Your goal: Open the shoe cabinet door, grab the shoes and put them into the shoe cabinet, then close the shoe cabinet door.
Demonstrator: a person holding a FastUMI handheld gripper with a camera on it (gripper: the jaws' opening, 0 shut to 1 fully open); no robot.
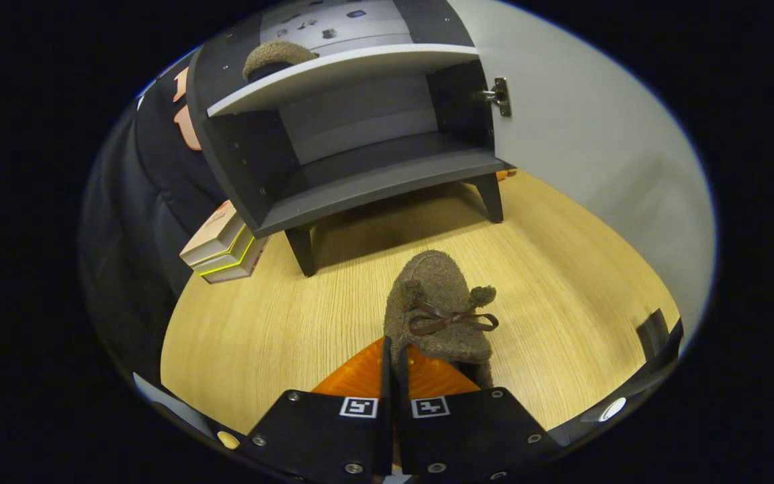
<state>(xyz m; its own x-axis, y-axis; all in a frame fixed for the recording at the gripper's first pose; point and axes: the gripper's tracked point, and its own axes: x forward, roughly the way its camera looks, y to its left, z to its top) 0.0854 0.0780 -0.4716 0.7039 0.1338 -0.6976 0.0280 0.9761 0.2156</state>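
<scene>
Gripper (392,356) clamps one slipper (437,309); another sits in cabinet (360,195).

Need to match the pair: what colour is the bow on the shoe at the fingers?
Dark brown bow on a grey-brown felt shoe, clearest in the gripper view.

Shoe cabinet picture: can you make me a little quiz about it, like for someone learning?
1. True or false: the cabinet door is open.
2. Where is the other fuzzy shoe? A: top shelf; B: bottom shelf; C: under the cabinet.
3. Fill in: the tool is pinching the edge of a brown ____ with a bow.

Key: 1 true. 2 A. 3 the shoe, which sits low over the wooden floor; the fingers are nearly together on its rim.
</scene>
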